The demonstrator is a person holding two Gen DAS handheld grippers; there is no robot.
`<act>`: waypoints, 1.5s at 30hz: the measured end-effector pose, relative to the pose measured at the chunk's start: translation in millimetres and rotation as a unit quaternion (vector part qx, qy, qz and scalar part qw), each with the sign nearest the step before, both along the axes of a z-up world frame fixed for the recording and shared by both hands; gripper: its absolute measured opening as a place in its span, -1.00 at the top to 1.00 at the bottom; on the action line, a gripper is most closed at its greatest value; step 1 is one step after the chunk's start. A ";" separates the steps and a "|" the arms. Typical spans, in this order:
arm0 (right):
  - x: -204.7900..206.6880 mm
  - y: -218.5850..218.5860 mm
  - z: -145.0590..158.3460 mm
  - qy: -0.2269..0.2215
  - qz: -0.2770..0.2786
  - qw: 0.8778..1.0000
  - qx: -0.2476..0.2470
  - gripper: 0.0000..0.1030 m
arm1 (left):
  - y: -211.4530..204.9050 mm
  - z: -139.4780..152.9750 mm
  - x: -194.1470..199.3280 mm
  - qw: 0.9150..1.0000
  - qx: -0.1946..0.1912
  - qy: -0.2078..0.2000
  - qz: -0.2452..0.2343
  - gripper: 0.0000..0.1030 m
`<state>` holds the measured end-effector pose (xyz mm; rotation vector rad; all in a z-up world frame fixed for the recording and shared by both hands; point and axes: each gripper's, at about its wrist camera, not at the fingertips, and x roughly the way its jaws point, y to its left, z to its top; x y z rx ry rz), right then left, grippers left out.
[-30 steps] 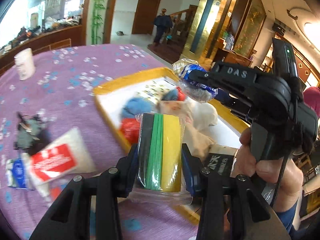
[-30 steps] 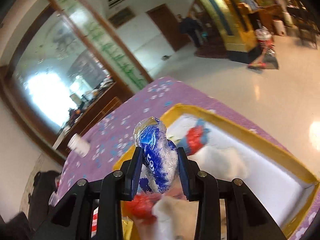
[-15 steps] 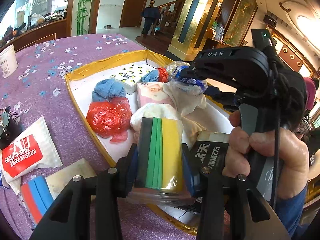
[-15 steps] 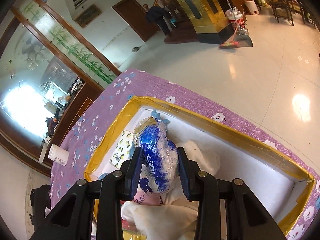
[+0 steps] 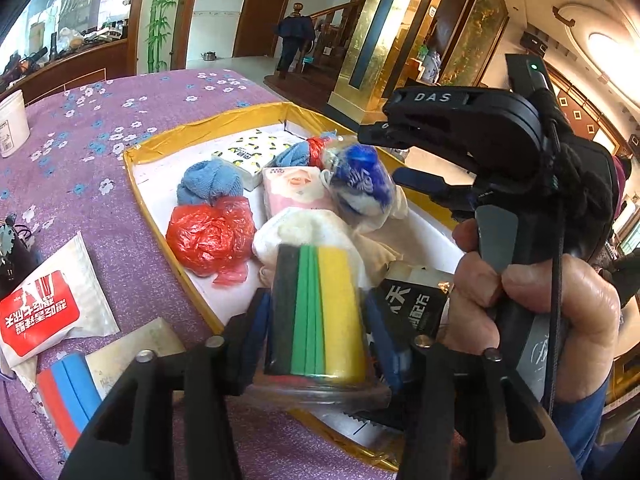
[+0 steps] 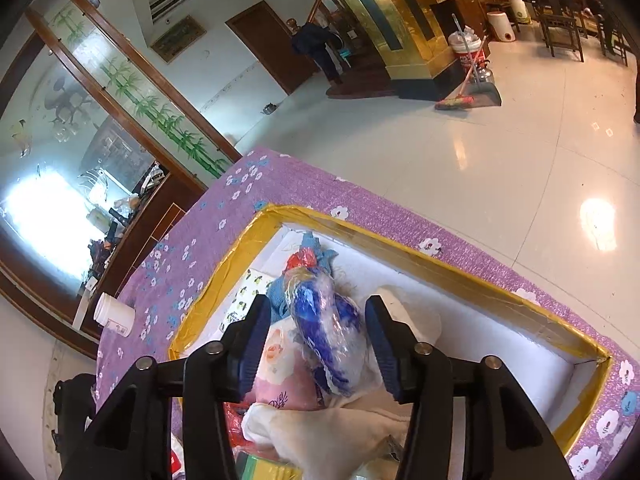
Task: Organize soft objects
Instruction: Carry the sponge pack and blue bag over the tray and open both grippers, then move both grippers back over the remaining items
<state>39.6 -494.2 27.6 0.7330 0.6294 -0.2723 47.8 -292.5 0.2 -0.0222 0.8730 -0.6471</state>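
Note:
My left gripper (image 5: 316,320) is shut on a clear bag of black, green and yellow sponges (image 5: 320,308), held over the near rim of the yellow-edged tray (image 5: 160,208). My right gripper (image 6: 316,340) is open; the blue and white plastic-wrapped bundle (image 6: 328,332) lies loose between its fingers on the pile in the tray (image 6: 460,276). That bundle (image 5: 360,184) also shows in the left wrist view, under the right gripper (image 5: 404,160). The tray holds a red plastic bag (image 5: 212,236), a blue cloth (image 5: 212,184), a pink tissue pack (image 5: 296,188) and white cloth (image 5: 304,232).
On the purple flowered tablecloth (image 5: 100,152) left of the tray lie a red and white packet (image 5: 44,312), a bag of red and blue sponges (image 5: 68,392) and a white cup (image 5: 12,120). A black box (image 5: 412,308) lies in the tray's near corner.
My right gripper has opened and let the blue and white bundle drop onto the pile in the tray. My left gripper still holds the sponge bag, moved slightly closer over the tray.

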 end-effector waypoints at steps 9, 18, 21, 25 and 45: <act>-20.1 19.9 31.5 -0.091 -0.003 0.995 -0.047 -0.07 | 11.2 19.6 -5.4 0.999 -0.020 -0.027 0.019 -0.18; -16.8 44.3 37.2 -0.113 0.035 0.991 -0.067 -0.14 | 46.4 42.8 -18.0 0.997 -0.009 -0.041 0.058 -0.24; -14.7 70.0 41.6 -0.129 0.084 0.984 -0.089 -0.14 | 74.4 48.9 -25.8 0.996 -0.014 -0.039 0.075 -0.24; -6.8 119.0 40.5 -0.133 0.198 0.965 -0.109 -0.14 | 125.6 57.9 -37.6 0.993 -0.013 -0.046 0.112 -0.33; 1.1 233.8 -13.3 -0.037 0.476 0.876 -0.067 -0.18 | 276.8 3.7 57.6 0.982 -0.016 0.050 0.180 -0.44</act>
